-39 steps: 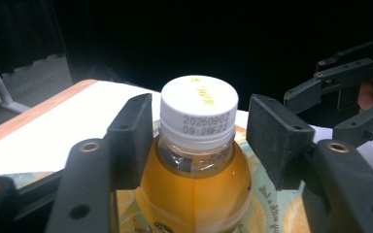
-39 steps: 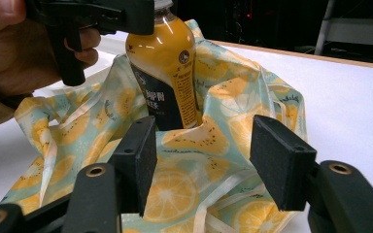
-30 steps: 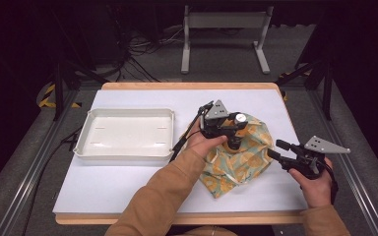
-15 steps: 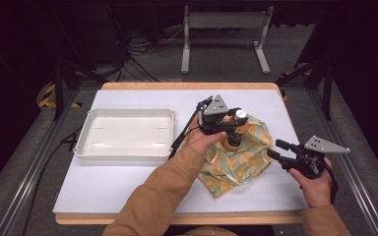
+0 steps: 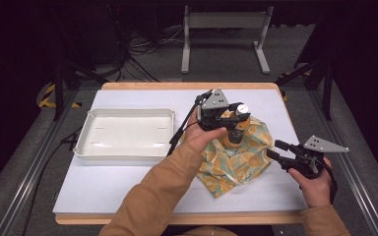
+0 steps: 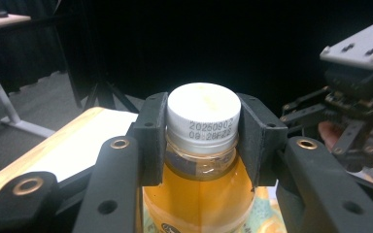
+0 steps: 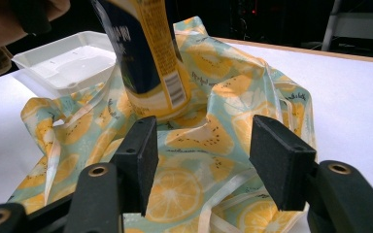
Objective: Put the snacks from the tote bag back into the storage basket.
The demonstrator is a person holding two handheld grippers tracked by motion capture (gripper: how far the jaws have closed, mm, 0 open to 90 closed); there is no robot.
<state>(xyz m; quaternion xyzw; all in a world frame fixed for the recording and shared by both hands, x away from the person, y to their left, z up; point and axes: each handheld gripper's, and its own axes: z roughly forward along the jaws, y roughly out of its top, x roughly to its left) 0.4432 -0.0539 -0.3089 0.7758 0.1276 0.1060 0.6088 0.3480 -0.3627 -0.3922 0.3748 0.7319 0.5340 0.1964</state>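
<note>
Tray (image 5: 125, 132) at left of the table (image 5: 128, 177). Left gripper (image 5: 229, 114) clamps the bottle (image 5: 236, 129) at its white cap (image 6: 203, 116), bottle upright above the lemon-print bag (image 5: 236, 162) mid-table. Right gripper (image 5: 275, 150) near the bag's right edge, jaws wide apart, holding nothing.

free: bare table (image 5: 128, 182) left of and in front of bag (image 5: 236, 164) | blocked: tray (image 5: 125, 132) farther left of bag; bottle (image 5: 236, 129) standing up from bag
</note>
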